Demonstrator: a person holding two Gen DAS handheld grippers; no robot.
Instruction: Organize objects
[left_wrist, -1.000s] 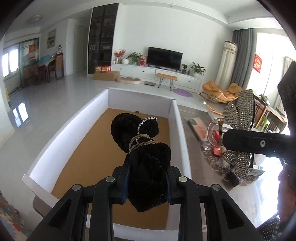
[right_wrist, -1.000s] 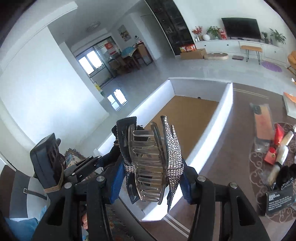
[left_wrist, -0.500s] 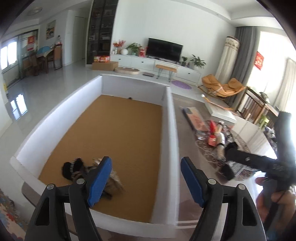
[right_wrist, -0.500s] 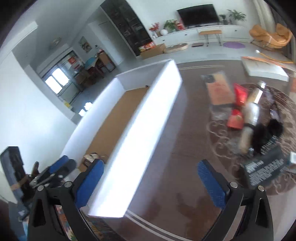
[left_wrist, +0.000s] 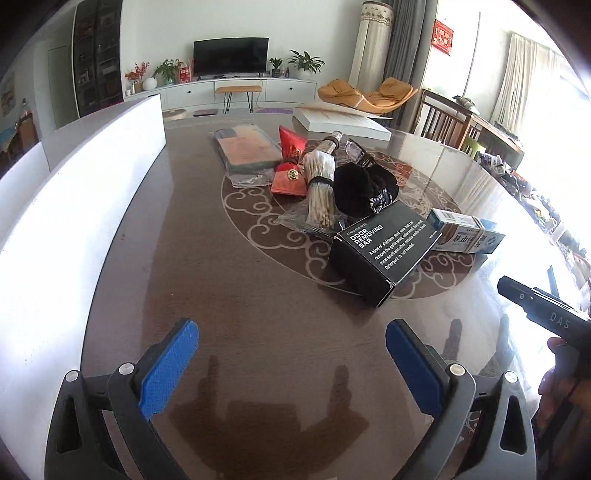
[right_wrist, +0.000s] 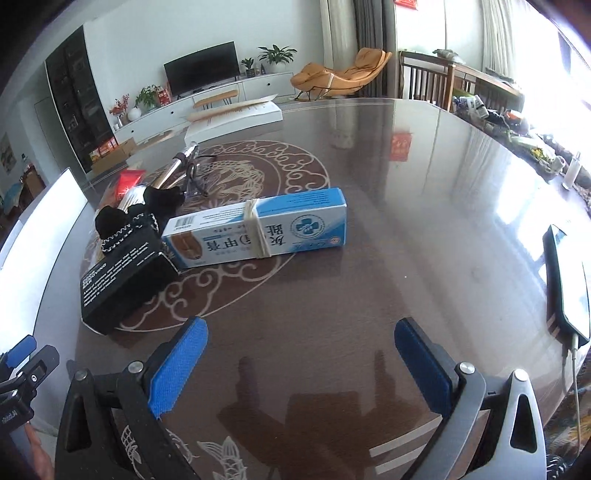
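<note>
My left gripper (left_wrist: 290, 328) hovers low over the dark glass table (left_wrist: 229, 295), its jaws opening wide with nothing between them. Ahead lies a pile: a black "Odor Removing Bar" box (left_wrist: 384, 251), a bundle of pale sticks (left_wrist: 321, 188), a black scrunchie (left_wrist: 362, 188), a red packet (left_wrist: 290, 166) and a wrapped phone case (left_wrist: 247, 147). My right gripper (right_wrist: 301, 328) is open and empty, facing a blue-and-white carton (right_wrist: 258, 229) bound with a rubber band, beside the black box (right_wrist: 125, 273).
The white storage box wall (left_wrist: 92, 184) runs along the left. A flat white lid (left_wrist: 340, 120) lies at the table's far side. A phone (right_wrist: 565, 280) on a cable rests near the right edge. Glasses (right_wrist: 195, 177) and a metal tube (right_wrist: 181, 166) sit behind the pile.
Both grippers let go of their hair pieces, the black scrunchie now lying in the white box, opened wide, then swung right and down from the box to the pile on the table.
</note>
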